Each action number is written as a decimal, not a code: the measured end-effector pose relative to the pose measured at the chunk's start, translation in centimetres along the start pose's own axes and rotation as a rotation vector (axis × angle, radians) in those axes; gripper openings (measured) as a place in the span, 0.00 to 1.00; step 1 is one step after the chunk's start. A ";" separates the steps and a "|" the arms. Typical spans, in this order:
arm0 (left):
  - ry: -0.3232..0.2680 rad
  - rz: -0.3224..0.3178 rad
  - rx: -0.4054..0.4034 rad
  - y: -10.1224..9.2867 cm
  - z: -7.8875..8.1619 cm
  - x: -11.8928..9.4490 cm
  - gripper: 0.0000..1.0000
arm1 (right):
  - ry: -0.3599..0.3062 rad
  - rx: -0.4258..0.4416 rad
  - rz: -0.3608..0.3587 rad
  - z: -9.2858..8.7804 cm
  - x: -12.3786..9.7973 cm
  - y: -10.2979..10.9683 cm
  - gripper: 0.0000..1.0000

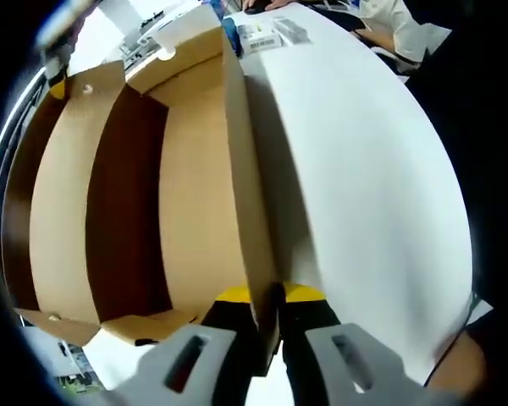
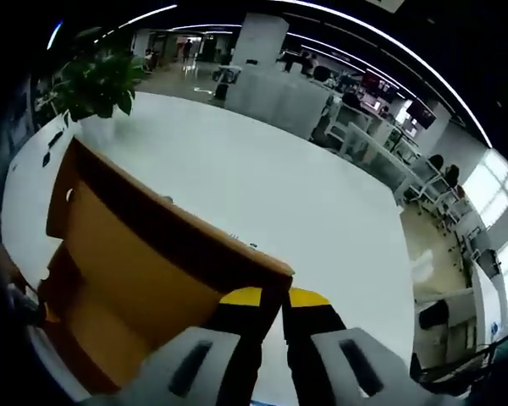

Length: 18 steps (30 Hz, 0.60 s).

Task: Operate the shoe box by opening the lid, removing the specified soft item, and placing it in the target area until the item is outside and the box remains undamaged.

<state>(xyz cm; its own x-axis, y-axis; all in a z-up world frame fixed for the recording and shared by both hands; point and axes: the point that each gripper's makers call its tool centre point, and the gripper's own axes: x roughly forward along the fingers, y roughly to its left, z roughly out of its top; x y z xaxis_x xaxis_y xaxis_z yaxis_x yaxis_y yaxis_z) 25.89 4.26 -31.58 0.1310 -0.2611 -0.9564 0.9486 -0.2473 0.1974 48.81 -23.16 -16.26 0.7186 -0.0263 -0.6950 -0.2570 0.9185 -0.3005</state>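
The cardboard shoe box [image 1: 195, 194] lies open on the white table [image 1: 364, 186], and the part of its inside that I see is bare cardboard. My left gripper [image 1: 269, 306] is shut on the rim of the box's right side wall. At the box's far left corner a dark and yellow piece [image 1: 57, 85] shows, probably the right gripper. In the right gripper view my right gripper [image 2: 275, 309] is shut on the top edge of a brown cardboard panel [image 2: 144, 254], which stands tilted over the table [image 2: 262, 186].
A small labelled package [image 1: 258, 38] and other small items lie at the table's far end, beside a person's white sleeve [image 1: 398, 25]. A potted plant [image 2: 97, 85] stands at a table corner. Office desks and chairs [image 2: 381, 144] lie beyond.
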 end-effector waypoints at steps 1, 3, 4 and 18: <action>0.000 0.000 0.000 0.0 0.0 0.0 0.07 | -0.002 0.002 -0.001 0.0 -0.1 0.0 0.06; -0.001 -0.001 0.001 0.0 0.0 0.0 0.07 | -0.022 0.011 -0.001 -0.1 -0.7 0.0 0.06; -0.001 -0.001 0.001 0.0 0.0 0.0 0.07 | -0.023 0.011 -0.001 -0.1 -0.8 0.0 0.06; 0.000 -0.001 0.001 -0.1 0.0 0.1 0.07 | -0.112 0.052 -0.003 -0.3 -3.5 0.2 0.05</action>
<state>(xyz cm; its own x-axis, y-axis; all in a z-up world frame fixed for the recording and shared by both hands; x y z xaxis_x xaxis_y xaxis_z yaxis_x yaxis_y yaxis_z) 25.85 4.23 -31.69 0.1303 -0.2607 -0.9566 0.9484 -0.2484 0.1969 46.00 -22.97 -14.10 0.7876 0.0121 -0.6161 -0.2229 0.9377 -0.2666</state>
